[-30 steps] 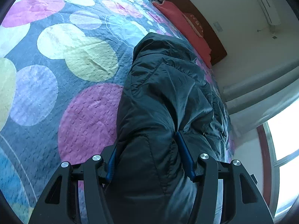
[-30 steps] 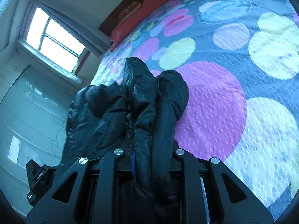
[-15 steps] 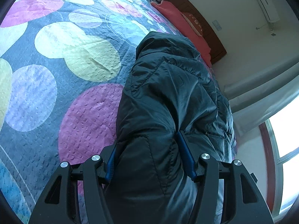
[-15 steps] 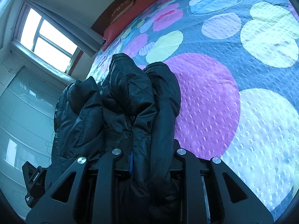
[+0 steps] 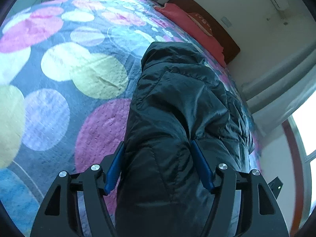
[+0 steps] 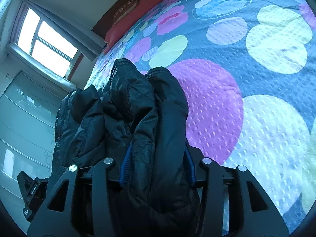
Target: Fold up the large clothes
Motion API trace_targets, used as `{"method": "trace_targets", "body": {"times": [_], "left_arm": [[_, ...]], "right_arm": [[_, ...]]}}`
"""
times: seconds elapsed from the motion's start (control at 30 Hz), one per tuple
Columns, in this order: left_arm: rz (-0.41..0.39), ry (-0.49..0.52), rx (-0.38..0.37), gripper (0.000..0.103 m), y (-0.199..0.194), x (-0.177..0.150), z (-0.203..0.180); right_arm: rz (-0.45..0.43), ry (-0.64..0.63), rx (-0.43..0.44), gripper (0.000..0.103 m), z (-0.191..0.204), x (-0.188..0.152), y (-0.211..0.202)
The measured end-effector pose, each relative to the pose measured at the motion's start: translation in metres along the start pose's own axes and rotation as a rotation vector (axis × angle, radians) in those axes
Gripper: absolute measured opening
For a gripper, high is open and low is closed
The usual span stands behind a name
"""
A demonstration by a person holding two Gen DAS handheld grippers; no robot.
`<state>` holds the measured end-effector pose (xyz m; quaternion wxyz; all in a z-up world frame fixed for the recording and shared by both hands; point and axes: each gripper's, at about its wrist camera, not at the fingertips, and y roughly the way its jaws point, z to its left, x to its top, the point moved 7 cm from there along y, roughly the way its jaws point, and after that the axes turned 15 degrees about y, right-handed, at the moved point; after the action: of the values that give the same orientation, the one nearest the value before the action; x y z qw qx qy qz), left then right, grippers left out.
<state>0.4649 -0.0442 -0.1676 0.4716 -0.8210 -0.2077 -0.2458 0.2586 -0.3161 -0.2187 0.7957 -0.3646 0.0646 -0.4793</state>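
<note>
left wrist view showed the left gripper (image 5: 158,165) and right gripper (image 6: 157,165) opening around the black jacket (image 5: 183,106); released, its puffy folds could spring apart on the bedspread (image 5: 59,83).

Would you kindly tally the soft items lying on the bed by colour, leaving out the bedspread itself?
Black: 1, the puffer jacket, with a fold between each gripper's opening jaws.
Red: 1, the pillow at the headboard end.
Total: 2
</note>
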Motion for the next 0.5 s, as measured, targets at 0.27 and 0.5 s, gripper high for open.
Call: {"method": "trace_targets", "body": {"times": [0.27,0.5], "left_arm": [[-0.048,0.057,-0.001,0.066,-0.038,-0.003,-0.014],[-0.018,0.143,-0.008,0.067,-0.052,-0.031,-0.033]], "right_arm": [[-0.024,-0.035,-0.02,0.056,0.004,-0.005,-0.034],[-0.018,-0.088,-0.041,0.058,0.009,-0.033,-0.06]]}}
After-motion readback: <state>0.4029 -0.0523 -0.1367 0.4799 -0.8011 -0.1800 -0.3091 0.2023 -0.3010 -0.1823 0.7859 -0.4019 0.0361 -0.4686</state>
